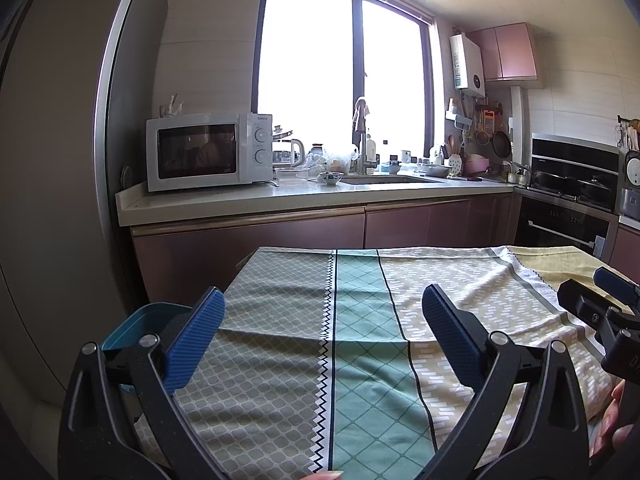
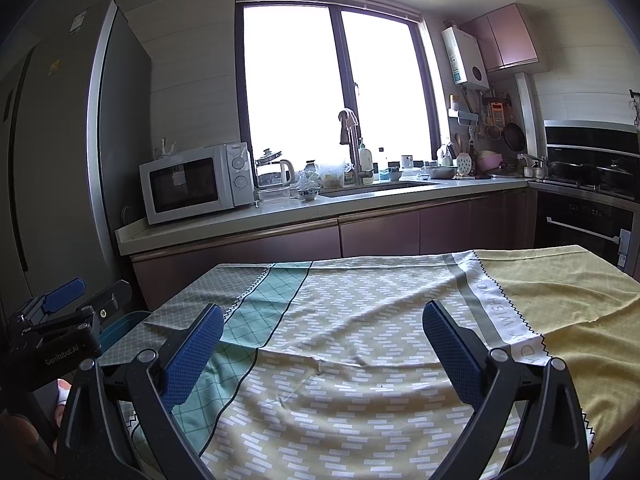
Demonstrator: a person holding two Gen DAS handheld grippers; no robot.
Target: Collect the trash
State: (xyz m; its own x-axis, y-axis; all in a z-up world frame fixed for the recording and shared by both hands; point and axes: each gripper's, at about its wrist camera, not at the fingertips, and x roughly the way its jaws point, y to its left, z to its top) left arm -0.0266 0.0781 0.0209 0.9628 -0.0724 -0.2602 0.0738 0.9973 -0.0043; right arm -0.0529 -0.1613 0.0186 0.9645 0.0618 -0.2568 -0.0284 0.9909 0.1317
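Observation:
My left gripper is open and empty, held above the near edge of a table with a patterned cloth. My right gripper is open and empty too, above the same cloth. No trash shows on the cloth in either view. A blue bin stands beside the table's left edge, partly hidden by my left finger; its rim also shows in the right wrist view. The right gripper shows at the right edge of the left wrist view, the left gripper at the left edge of the right wrist view.
A grey fridge stands at the left. Behind the table runs a kitchen counter with a white microwave, a kettle, bowls, a sink and a tap. A stove with pans and an oven stand at the right.

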